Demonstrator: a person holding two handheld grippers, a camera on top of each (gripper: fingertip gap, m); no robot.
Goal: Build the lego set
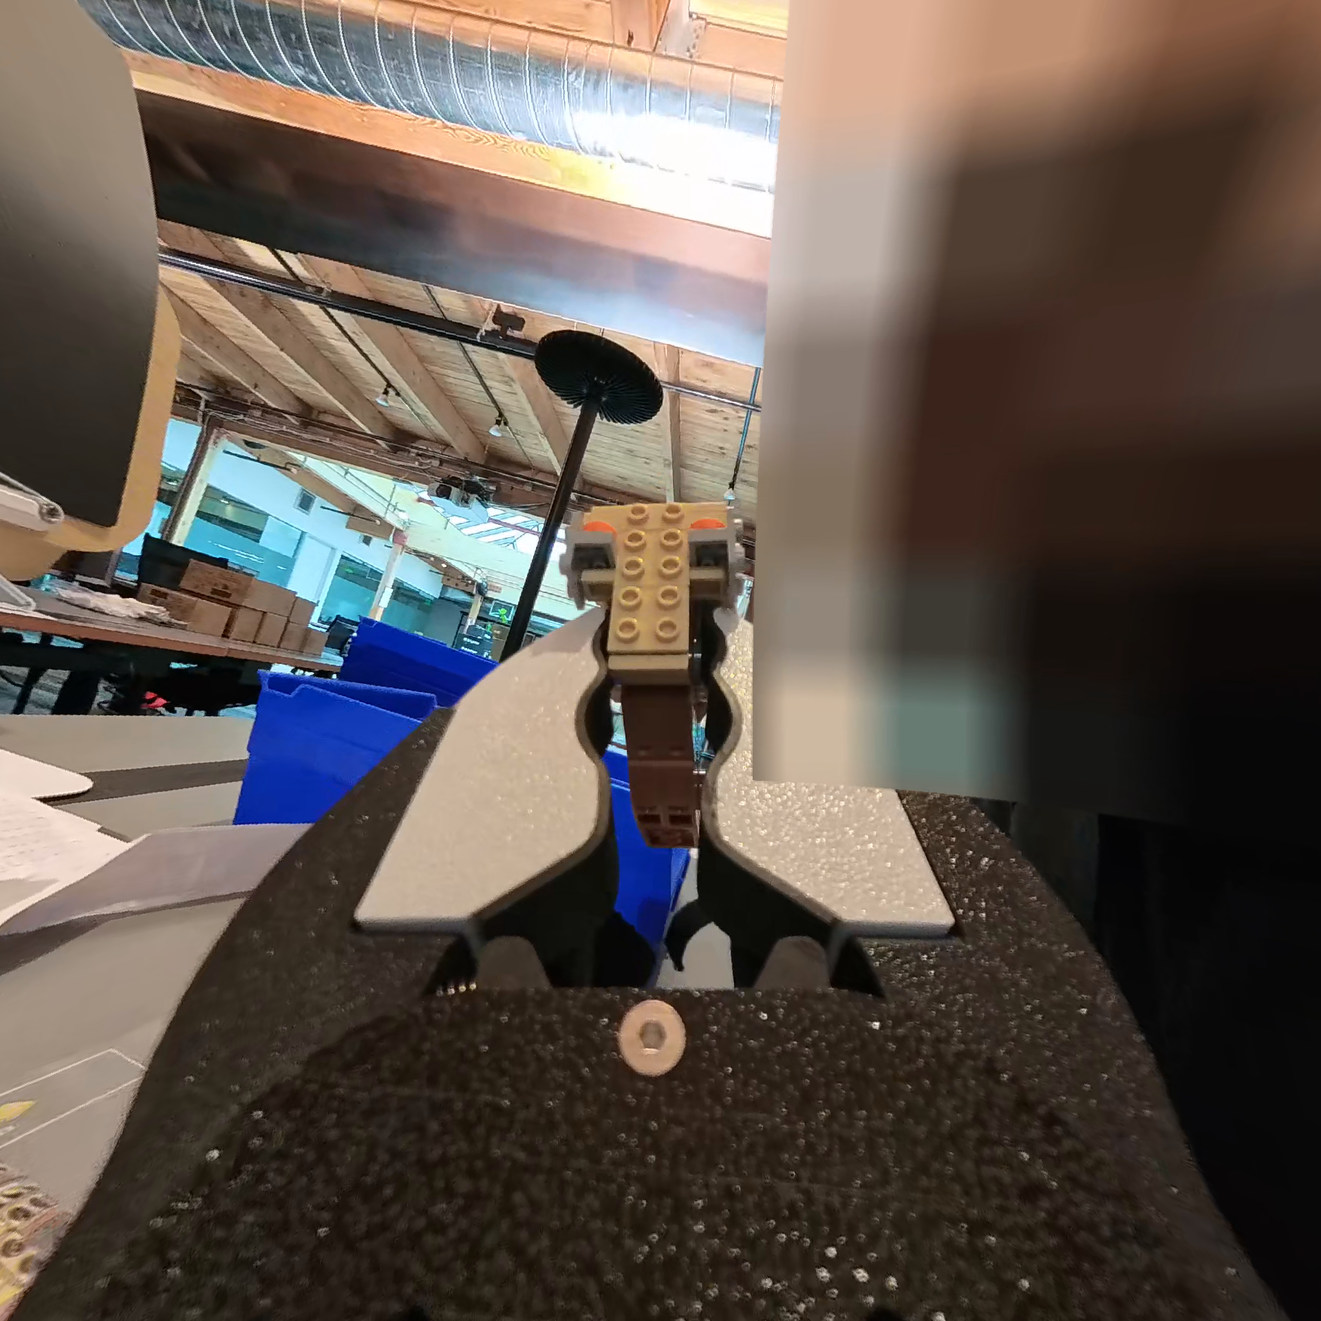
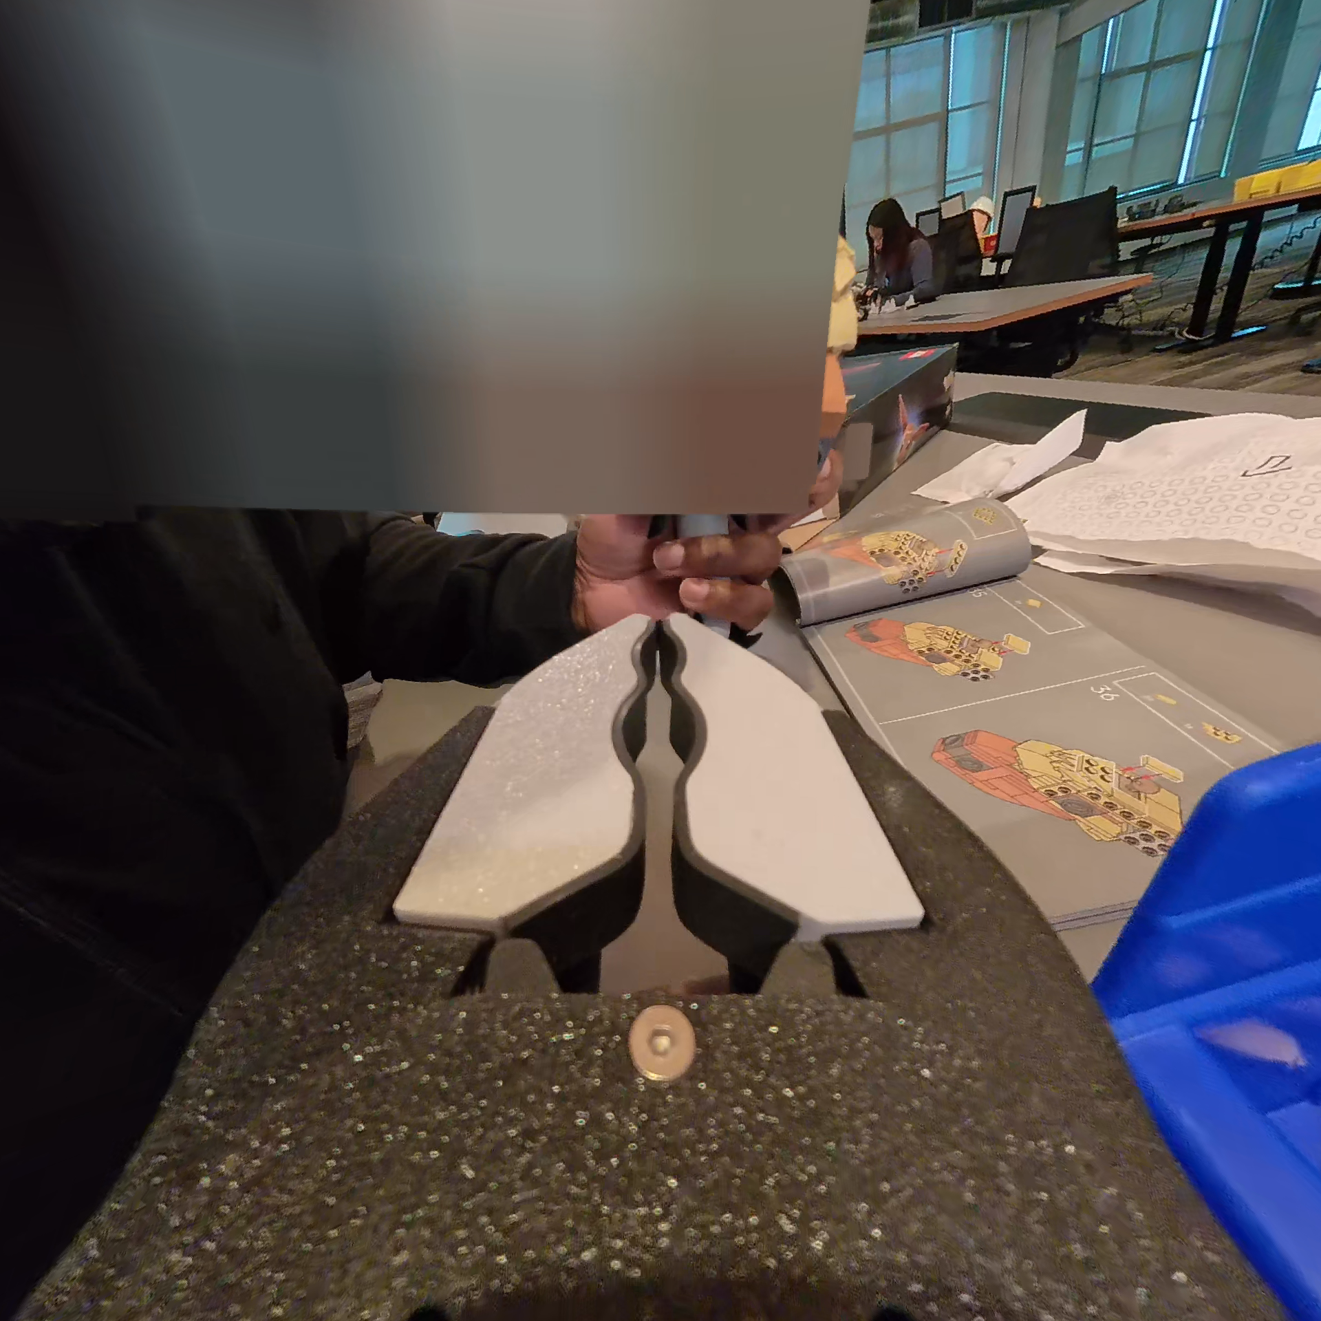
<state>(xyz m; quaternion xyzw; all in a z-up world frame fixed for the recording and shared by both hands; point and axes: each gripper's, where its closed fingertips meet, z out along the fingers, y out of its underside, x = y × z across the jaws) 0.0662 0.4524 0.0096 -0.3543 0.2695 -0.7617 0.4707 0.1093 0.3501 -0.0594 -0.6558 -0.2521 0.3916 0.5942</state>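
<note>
My left gripper (image 1: 654,643) is shut on a partly built lego model (image 1: 649,593). The model has a tan studded top, grey side parts with orange round pieces and a brown lower section. It is held up in the air, tilted toward the ceiling. My right gripper (image 2: 656,629) is shut with nothing between its fingers. It points at a person's hand (image 2: 665,568) that grips the grey handle of the other tool. The open instruction booklet (image 2: 1015,722) lies on the grey table to the right.
Blue plastic bins (image 1: 336,743) stand behind the left gripper, and one blue bin (image 2: 1229,986) is at the lower right of the right wrist view. A lego box (image 2: 901,407) and white paper bags (image 2: 1172,486) lie at the back. A black lamp pole (image 1: 557,500) rises behind the model. Across from one pair of fingers to the other is roughly 15 cm.
</note>
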